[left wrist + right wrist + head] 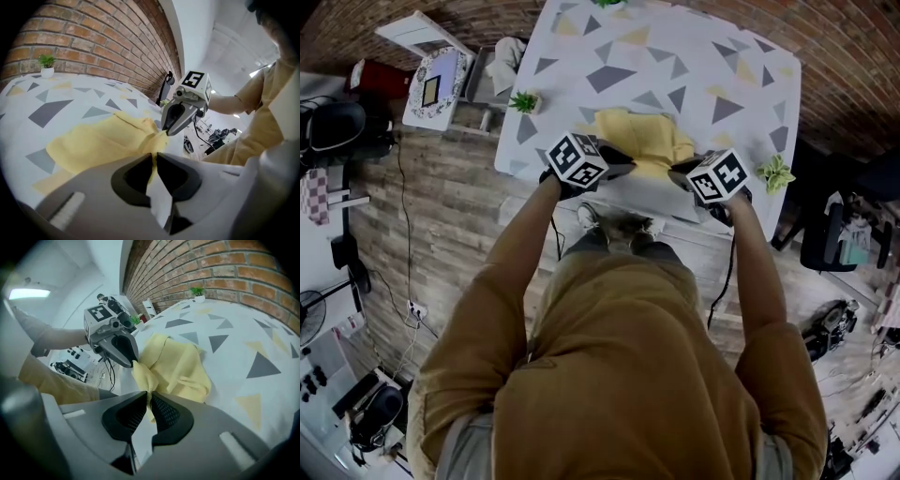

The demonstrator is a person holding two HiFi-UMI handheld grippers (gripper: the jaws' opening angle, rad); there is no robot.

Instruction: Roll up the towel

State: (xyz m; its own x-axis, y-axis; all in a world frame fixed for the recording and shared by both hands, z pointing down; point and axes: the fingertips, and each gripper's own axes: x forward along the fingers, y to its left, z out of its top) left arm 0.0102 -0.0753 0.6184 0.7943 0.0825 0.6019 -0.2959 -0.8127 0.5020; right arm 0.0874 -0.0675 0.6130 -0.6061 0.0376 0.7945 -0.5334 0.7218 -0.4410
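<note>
1. The yellow towel (642, 141) lies at the 6 o'clock edge of the patterned table (675, 56), right in front of the person. It is rumpled rather than spread flat, with loose folds heaped toward 12 o'clock.
2. The left gripper (153, 157) has its fingers nearly together, pinching a thin fold of the towel's near edge at about 8 o'clock of the cloth.
3. The right gripper (149, 397) does the same at about 4 o'clock: fingers narrow, yellow cloth nipped between the pads.
4. The 2 grips sit near each other, so the edge between them hangs bunched and slack rather than taut.
5. I judge the towel to be light, soft and limp. It drapes, creases easily and holds no shape of its own, so nothing here is fragile or heavy.
6. Thin cloth like this can slide out of a shallow pinch, so a deeper bite of fabric looks safer.
7. The best places to hold seem to be the 2 near corners, well apart, so that the edge stretches straight.
8. A small potted plant (525, 101) stands at 9 o'clock of the table, clear of the cloth.
</note>
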